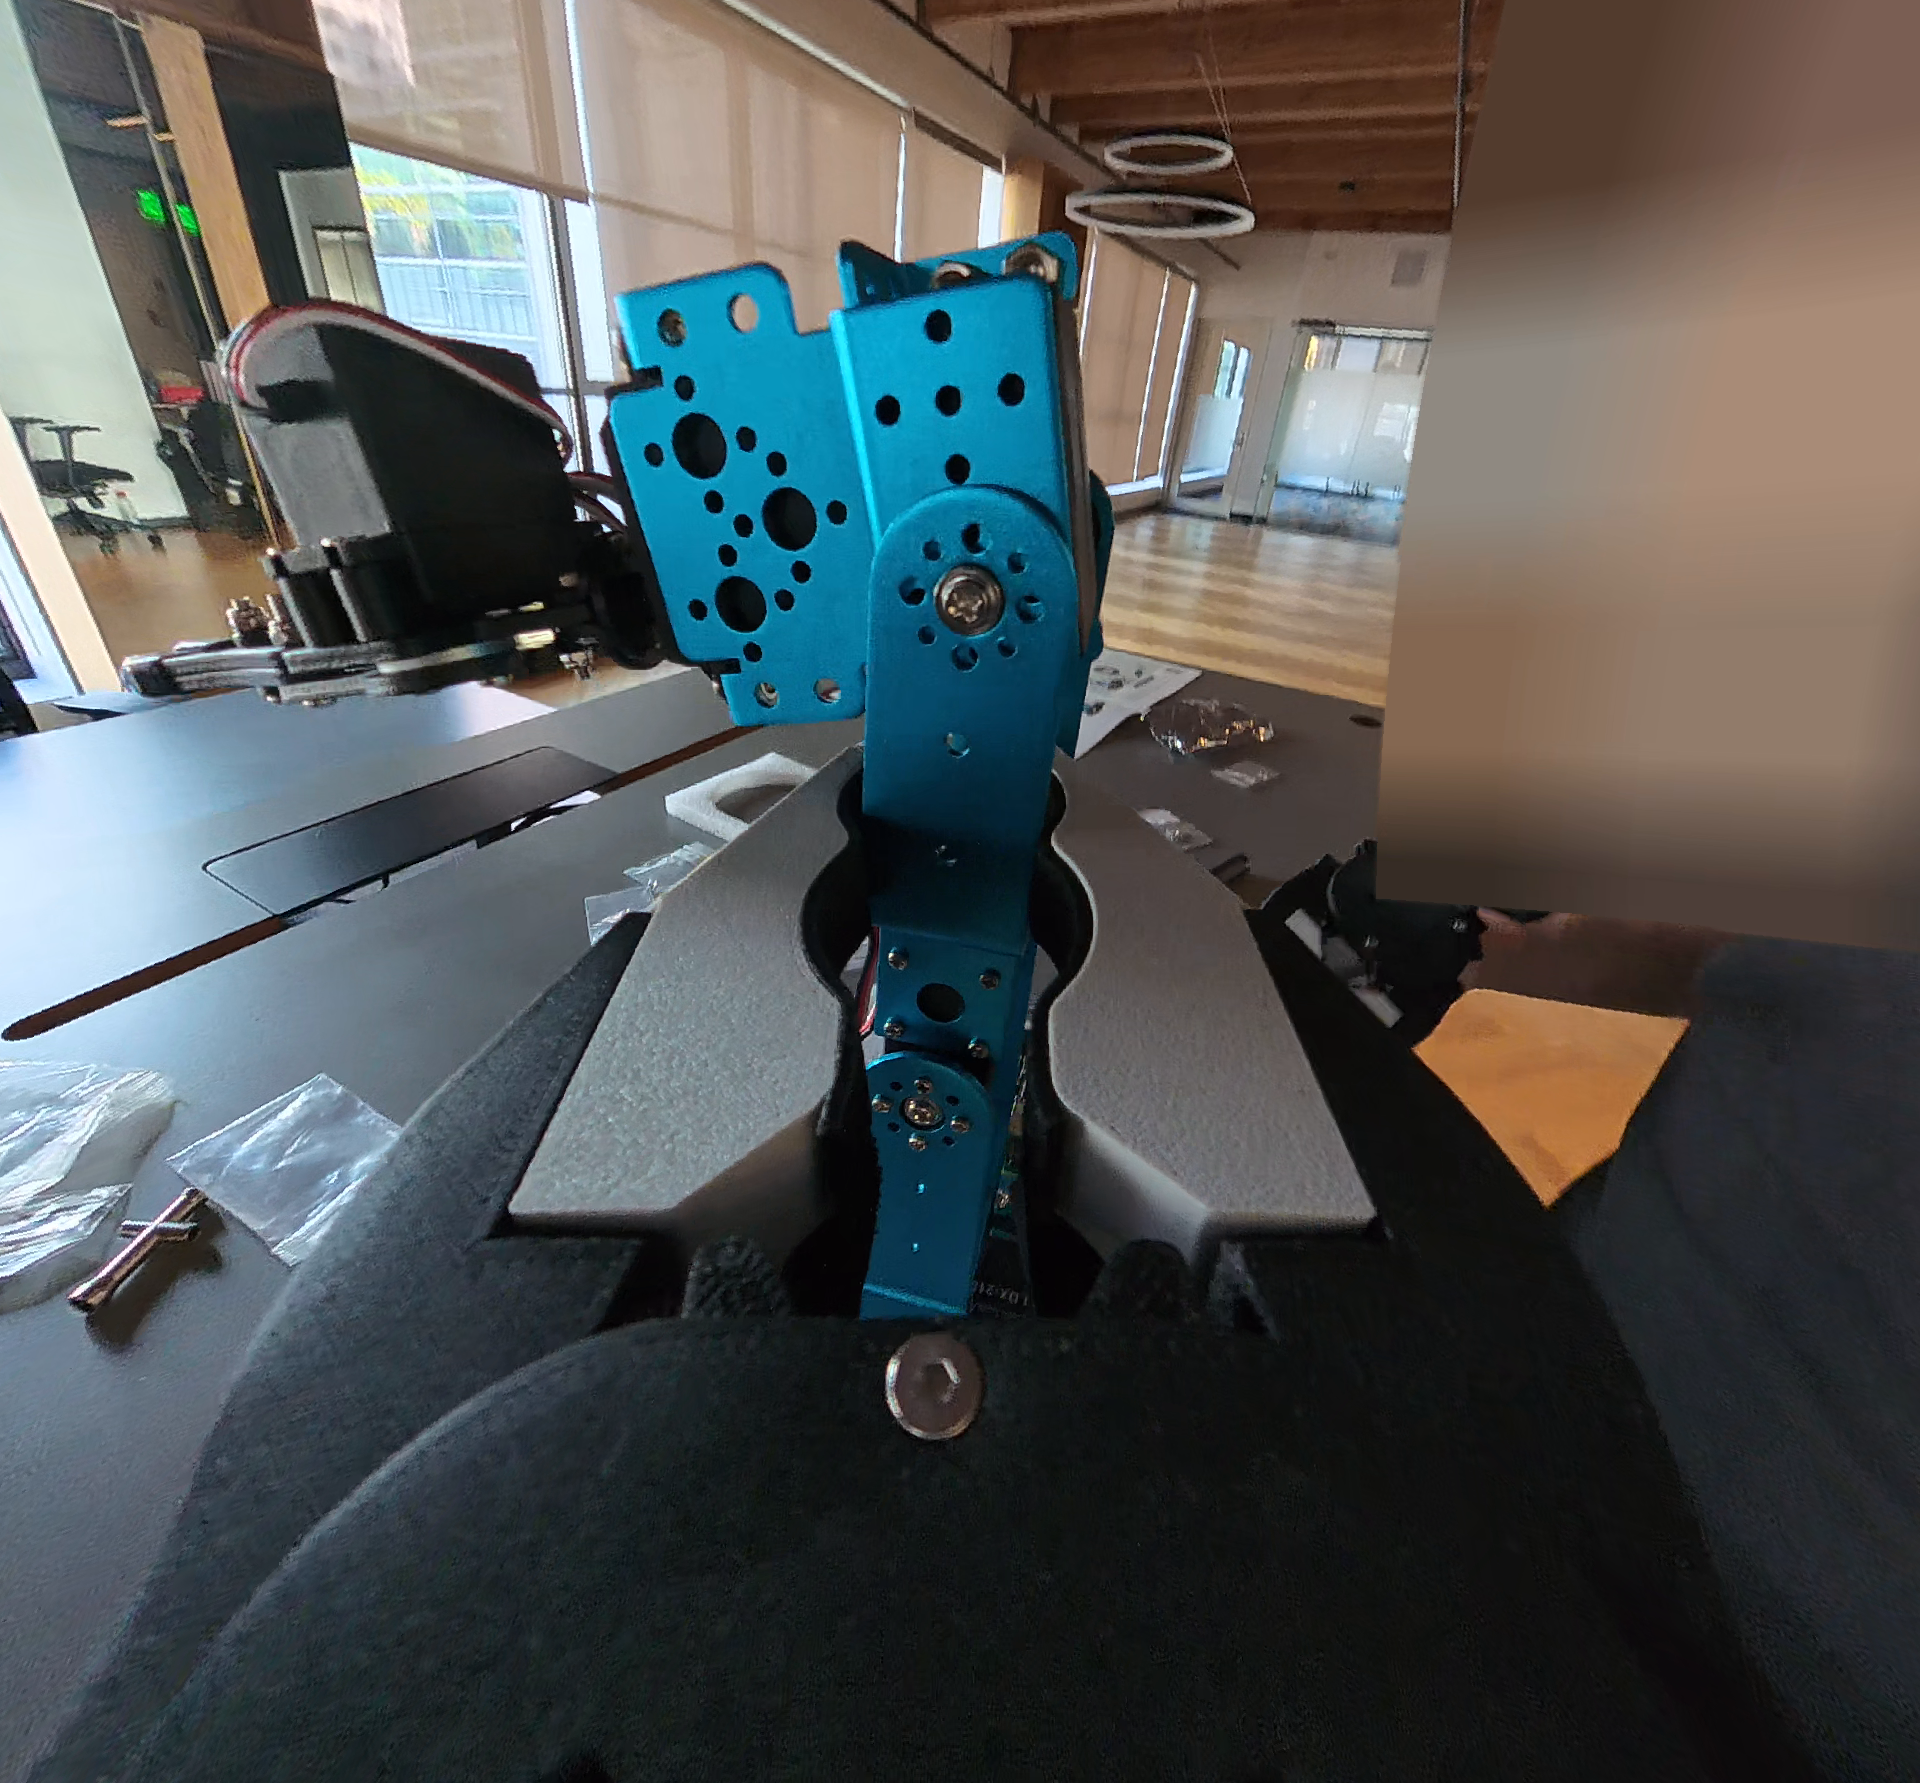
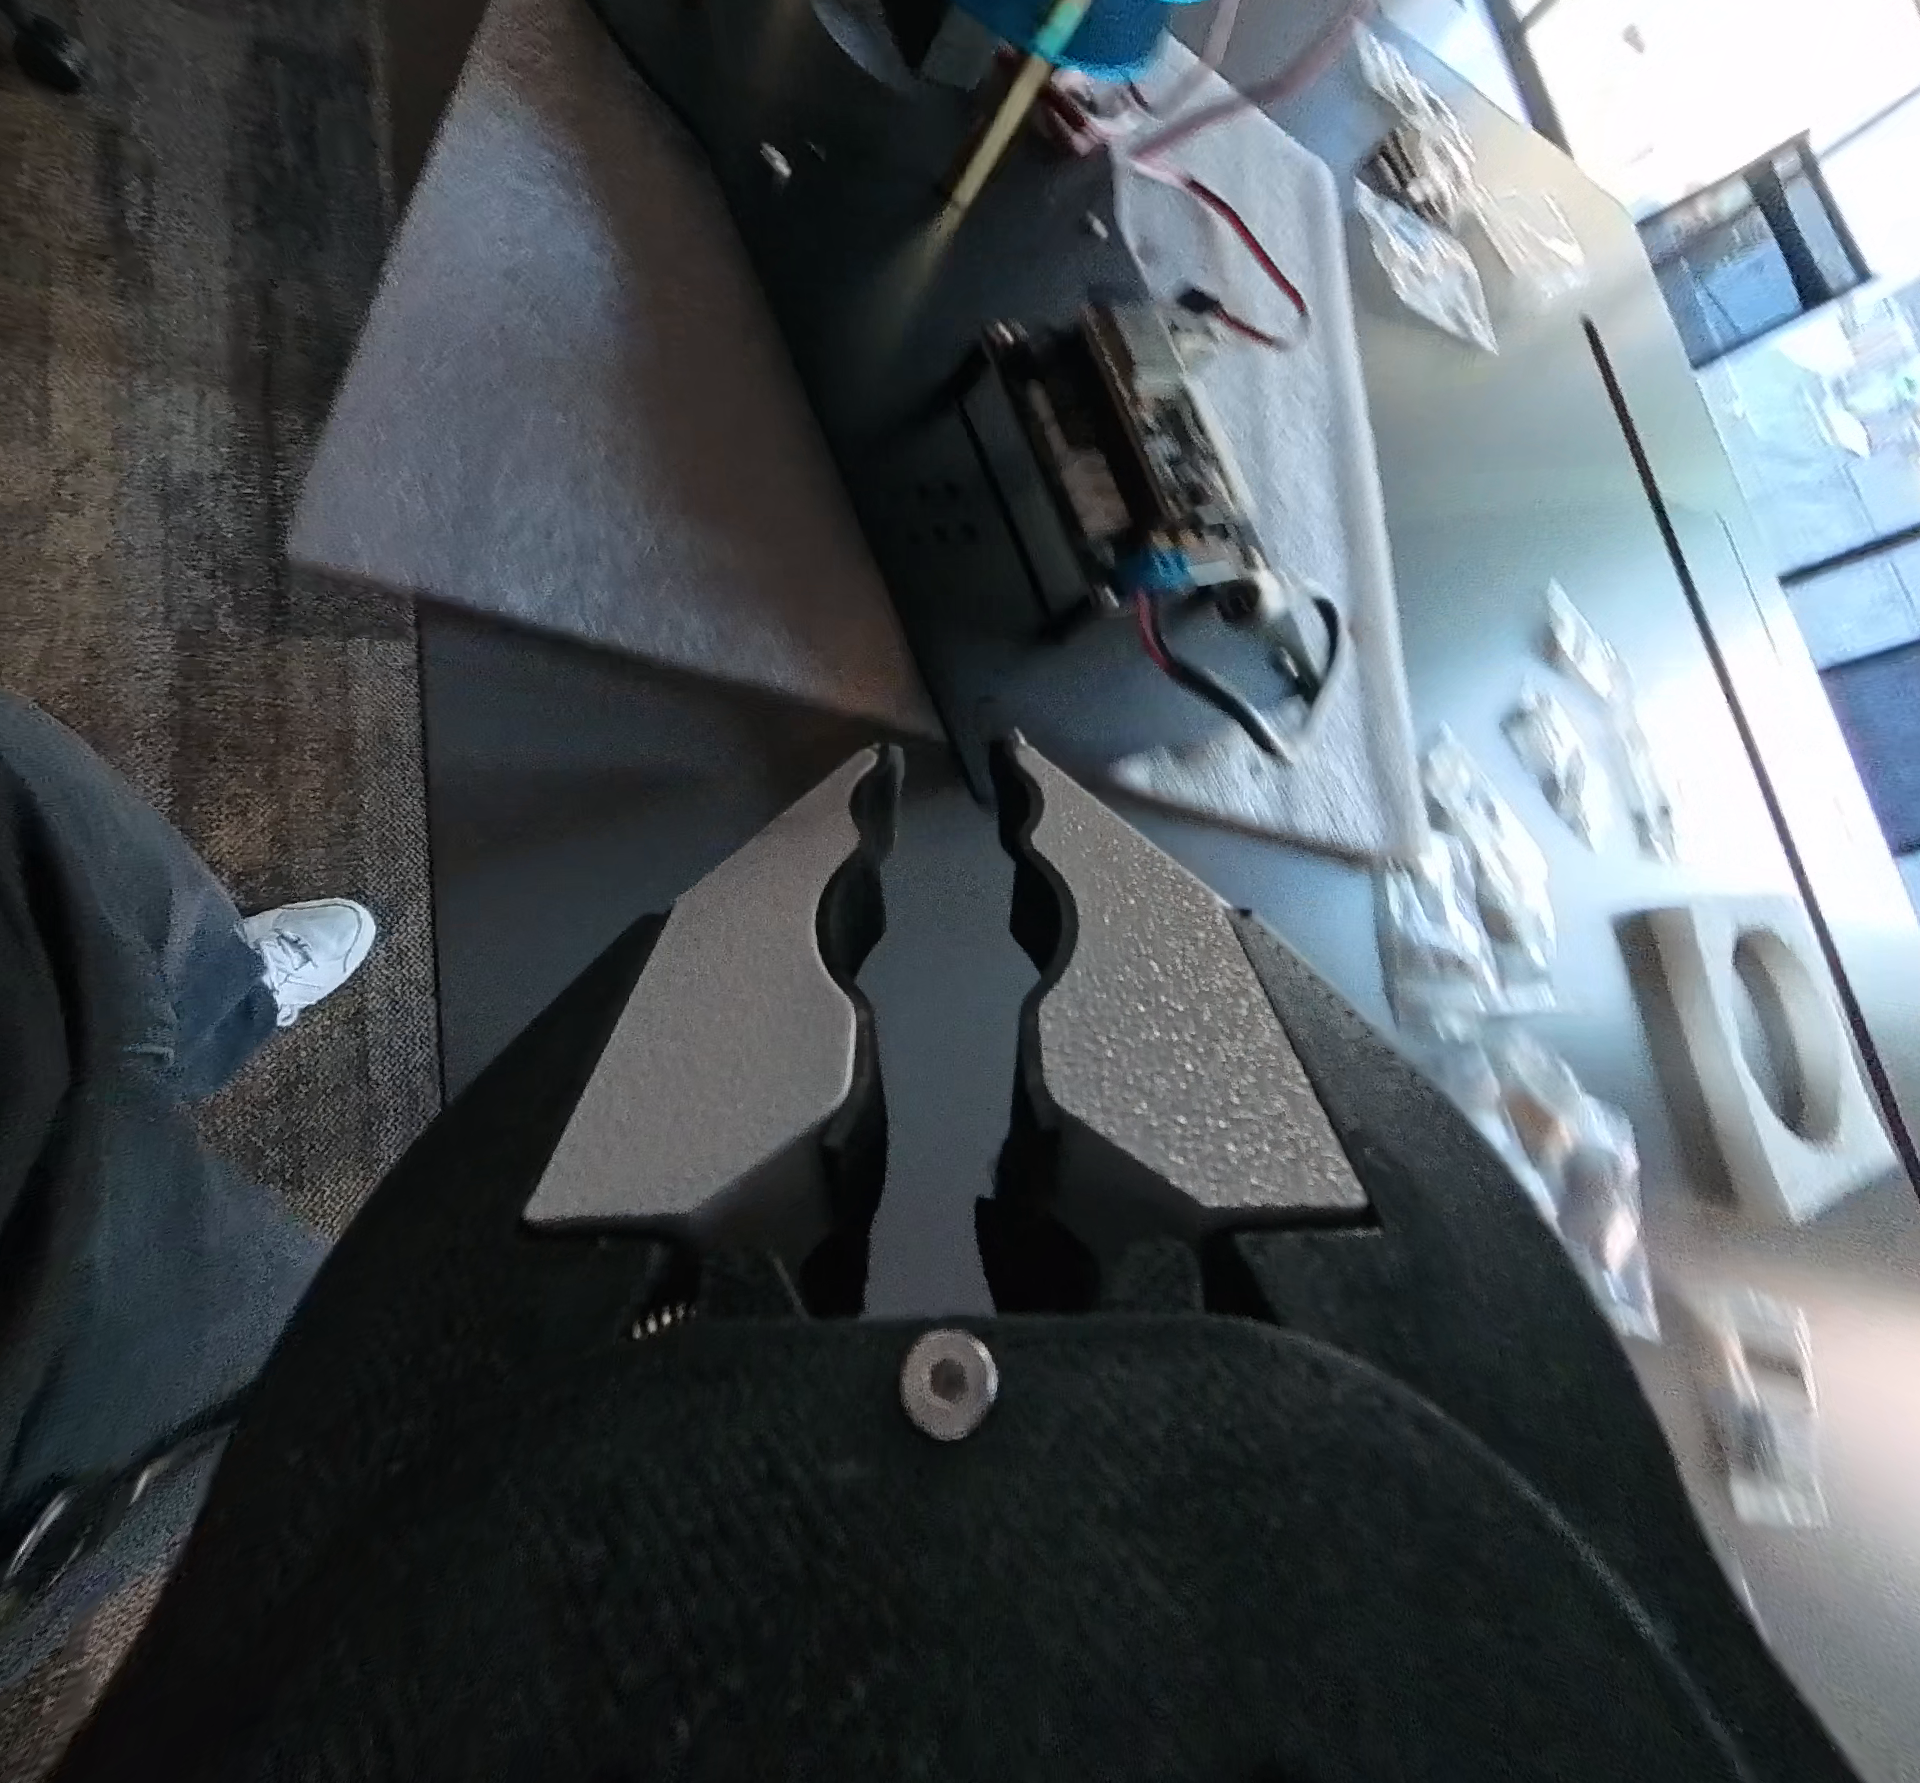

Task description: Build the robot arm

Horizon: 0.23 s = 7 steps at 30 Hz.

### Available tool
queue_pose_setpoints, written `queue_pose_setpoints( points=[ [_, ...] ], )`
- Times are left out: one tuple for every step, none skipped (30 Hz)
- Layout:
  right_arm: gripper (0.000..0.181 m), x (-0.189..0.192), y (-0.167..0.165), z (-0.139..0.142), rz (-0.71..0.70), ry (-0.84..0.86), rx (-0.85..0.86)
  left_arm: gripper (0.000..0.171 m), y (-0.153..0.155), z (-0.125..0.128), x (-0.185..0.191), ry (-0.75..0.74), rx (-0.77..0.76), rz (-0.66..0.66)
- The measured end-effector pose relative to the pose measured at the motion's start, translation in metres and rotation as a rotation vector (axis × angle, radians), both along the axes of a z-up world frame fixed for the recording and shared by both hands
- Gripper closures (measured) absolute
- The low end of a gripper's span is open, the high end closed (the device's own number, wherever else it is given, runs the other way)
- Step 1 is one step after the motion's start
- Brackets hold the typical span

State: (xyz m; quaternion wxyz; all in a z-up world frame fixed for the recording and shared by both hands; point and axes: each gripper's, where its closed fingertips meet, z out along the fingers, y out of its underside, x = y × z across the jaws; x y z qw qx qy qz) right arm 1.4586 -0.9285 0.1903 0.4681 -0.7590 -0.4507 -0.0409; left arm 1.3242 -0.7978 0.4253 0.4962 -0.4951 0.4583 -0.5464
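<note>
Left gripper [image 1: 951,860]: I have its grey fingers [image 1: 727,995] closed around the blue bracket arm [image 1: 961,590], gripping the lower link.
Blue bracket arm: it stands upright between my fingers, lifted above the dark bench [image 1: 312,902]; a black servo block [image 1: 416,486] with a metal claw [image 1: 260,668] hangs off its left side.
Right gripper [image 2: 940,762]: I see it slightly parted, a narrow gap between the fingers, nothing held.
Right surroundings: tilted and blurred view; a circuit board unit [image 2: 1101,476] with red and black wires sits ahead on the bench [image 2: 1507,528], small clear bags [image 2: 1475,860] and a white foam block [image 2: 1756,1058] to the right.
Left bench: a cross-shaped metal wrench [image 1: 140,1250] beside plastic bags [image 1: 281,1162].
</note>
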Motion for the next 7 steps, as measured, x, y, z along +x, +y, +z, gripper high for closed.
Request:
queue_pose_setpoints(
  points=[
    [0.163, 0.018, -0.006, 0.005, -0.046, -0.001, 0.004, 0.147, -0.001, 0.001, -0.001, -0.012, -0.017, 0.0],
    [0.161, 0.038, -0.012, 0.009, -0.091, 0.0, 0.006, 0.146, -0.001, 0.002, -0.002, -0.029, -0.048, -0.004],
    [0.158, 0.061, -0.019, 0.014, -0.136, 0.003, 0.007, 0.14, -0.001, 0.004, -0.004, -0.05, -0.088, -0.001],
    [0.153, 0.087, -0.025, 0.019, -0.185, 0.002, 0.011, 0.123, 0.001, 0.005, -0.009, -0.07, -0.127, 0.016],
    [0.148, 0.112, -0.031, 0.022, -0.226, 0.003, 0.002, 0.112, 0.002, 0.004, -0.017, -0.083, -0.15, 0.053],
    [0.144, 0.135, -0.037, 0.022, -0.256, 0.012, -0.02, 0.11, 0.003, 0.002, -0.027, -0.089, -0.144, 0.115],
    [0.142, 0.152, -0.042, 0.02, -0.263, 0.03, -0.05, 0.111, 0.002, 0.001, -0.04, -0.095, -0.115, 0.195]
  ],
)
